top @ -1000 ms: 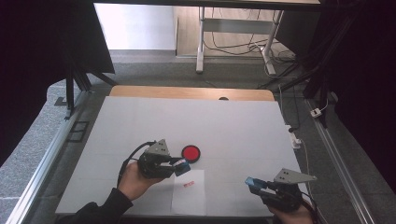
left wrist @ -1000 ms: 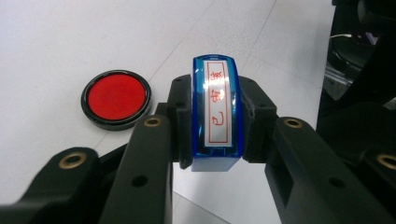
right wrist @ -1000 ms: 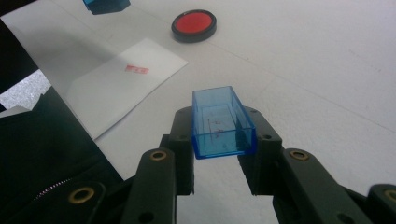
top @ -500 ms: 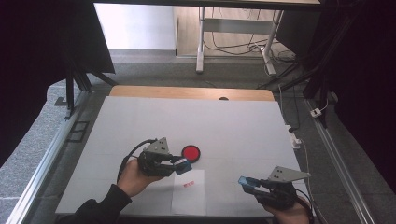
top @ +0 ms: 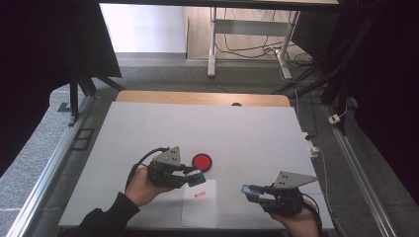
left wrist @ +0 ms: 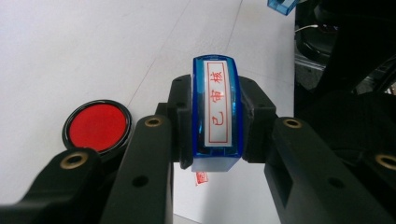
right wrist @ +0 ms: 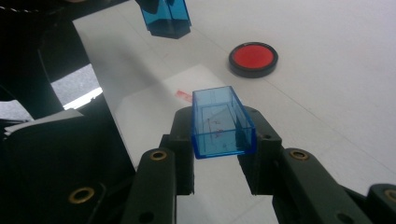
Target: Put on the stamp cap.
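My left gripper is shut on a blue stamp whose white label bears red characters; it hovers above a white paper sheet. A red stamped mark lies on that sheet just under the stamp. A round red ink pad in a black case rests on the table just beyond the left gripper. My right gripper at the front right is shut on a clear blue stamp cap, open end up. The stamp also hangs at the top of the right gripper view.
The white table top stretches away behind the ink pad, with a wooden strip along its far edge. Metal rails run down both sides. Cables and a desk frame stand on the floor beyond.
The right gripper has moved left toward the paper with the cap in its jaws. The left gripper and stamp have stayed where they were.
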A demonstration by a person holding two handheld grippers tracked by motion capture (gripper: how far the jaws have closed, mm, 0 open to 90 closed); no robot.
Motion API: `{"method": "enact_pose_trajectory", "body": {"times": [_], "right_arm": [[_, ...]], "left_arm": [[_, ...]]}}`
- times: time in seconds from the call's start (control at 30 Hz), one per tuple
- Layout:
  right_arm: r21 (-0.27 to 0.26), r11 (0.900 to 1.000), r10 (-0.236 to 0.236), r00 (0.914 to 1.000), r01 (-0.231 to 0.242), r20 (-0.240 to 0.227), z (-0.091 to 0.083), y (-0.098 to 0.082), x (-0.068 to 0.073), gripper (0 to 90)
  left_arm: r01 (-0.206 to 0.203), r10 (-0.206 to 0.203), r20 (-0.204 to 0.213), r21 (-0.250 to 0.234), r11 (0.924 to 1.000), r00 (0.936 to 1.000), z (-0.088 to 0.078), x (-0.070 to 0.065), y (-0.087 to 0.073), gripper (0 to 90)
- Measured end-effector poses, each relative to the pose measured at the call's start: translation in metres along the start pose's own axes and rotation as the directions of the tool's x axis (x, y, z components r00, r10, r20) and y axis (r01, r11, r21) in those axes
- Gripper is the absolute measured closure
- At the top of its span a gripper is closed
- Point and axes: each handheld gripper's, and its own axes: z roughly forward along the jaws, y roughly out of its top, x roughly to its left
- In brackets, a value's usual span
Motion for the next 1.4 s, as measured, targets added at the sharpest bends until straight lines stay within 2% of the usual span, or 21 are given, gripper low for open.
{"method": "enact_pose_trajectory", "body": {"times": [0.23,0.3,0.5,0.73,1.1,1.23,1.4], "right_arm": [[-0.019,1.0,0.007,0.9987,-0.008,-0.051,0.009,0.007,0.0,68.6],[-0.021,1.0,0.014,0.9968,-0.015,-0.078,0.012,0.01,0.0,68.6],[-0.026,0.999,-0.03,0.9927,0.027,-0.117,0.024,0.017,0.003,68.6],[-0.028,0.998,-0.069,0.9825,0.065,-0.173,0.038,0.023,0.006,68.6],[-0.025,0.995,-0.1,0.9745,0.097,-0.201,0.059,0.031,0.007,68.6],[-0.034,0.994,-0.113,0.968,0.109,-0.224,0.066,0.034,0.006,68.6],[-0.028,0.991,-0.133,0.9549,0.13,-0.265,0.077,0.034,0.004,68.6]], "left_arm": [[-0.002,0.002,0.013,-0.017,0.9999,0.9999,-0.004,0.001,0.003,69.5],[-0.003,0.003,0.015,-0.02,0.9998,0.9999,-0.005,0.001,0.004,69.5],[-0.006,0.007,0.036,-0.027,0.9996,0.9993,-0.008,0.001,0.006,69.5],[-0.01,0.012,0.049,-0.048,0.9988,0.9987,-0.01,0.001,0.007,69.5],[-0.013,0.017,0.066,-0.066,0.9977,0.9977,-0.013,0.003,0.007,69.5],[-0.019,0.025,0.072,-0.079,0.9967,0.9971,-0.013,0.003,0.005,69.5],[-0.036,0.042,0.077,-0.083,0.9959,0.9961,-0.011,0.001,0.005,69.5]]}}
